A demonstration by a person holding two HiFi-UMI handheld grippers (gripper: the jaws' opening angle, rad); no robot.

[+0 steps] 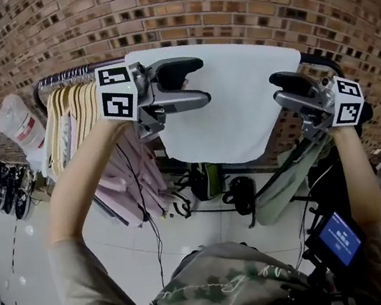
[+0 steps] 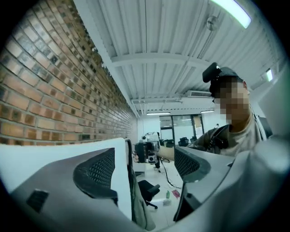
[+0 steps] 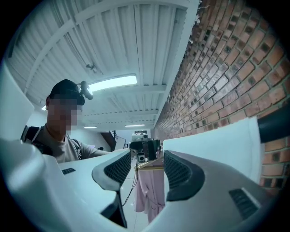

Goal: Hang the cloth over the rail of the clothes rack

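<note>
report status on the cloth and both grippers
Left gripper open, right gripper open, neither gripping. Cloth draped over the rail. Wooden hangers off to the left, nothing blocking.

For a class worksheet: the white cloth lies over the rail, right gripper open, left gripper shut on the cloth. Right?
No. The left gripper is open too: the left gripper view shows its fingers apart, not pinching the cloth. The rest stands: cloth over the rail, right gripper open.
</note>
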